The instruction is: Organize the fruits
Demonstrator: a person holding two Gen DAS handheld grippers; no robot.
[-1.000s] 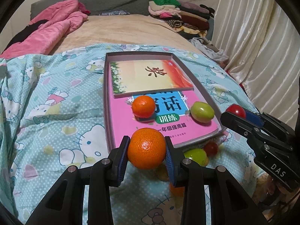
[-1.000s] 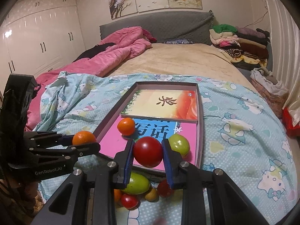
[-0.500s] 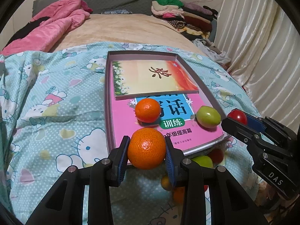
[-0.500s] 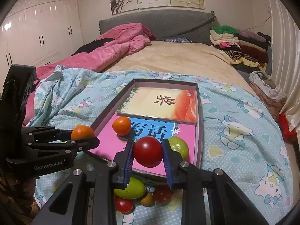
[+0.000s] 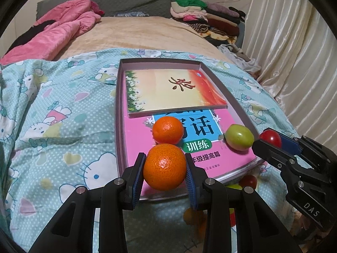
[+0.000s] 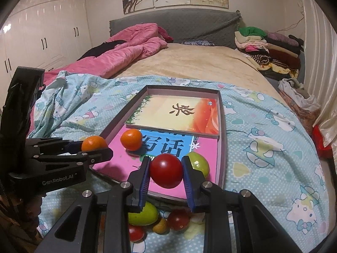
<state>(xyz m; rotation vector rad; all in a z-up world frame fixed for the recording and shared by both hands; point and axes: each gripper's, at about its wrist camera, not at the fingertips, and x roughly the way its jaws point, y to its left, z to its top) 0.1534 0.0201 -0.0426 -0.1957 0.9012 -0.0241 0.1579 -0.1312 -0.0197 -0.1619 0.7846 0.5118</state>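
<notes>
Bed [image 6: 189, 63], tray [image 6: 222, 139], clamped mandarin [image 5: 165, 169]

Right gripper [image 6: 166, 174], jaws closed on a red tomato [image 6: 166, 171], above the near end of a shallow box [image 6: 222, 139] on the patterned bedspread [image 6: 263, 139]. In the box: two books, a loose orange [image 6: 131, 139], a green fruit [image 6: 199, 164]. At left, the left gripper [image 6: 99, 150] clamps a second orange [image 6: 94, 143]. Below the box, a cluster of green, red and yellow fruits [image 6: 143, 214].
</notes>
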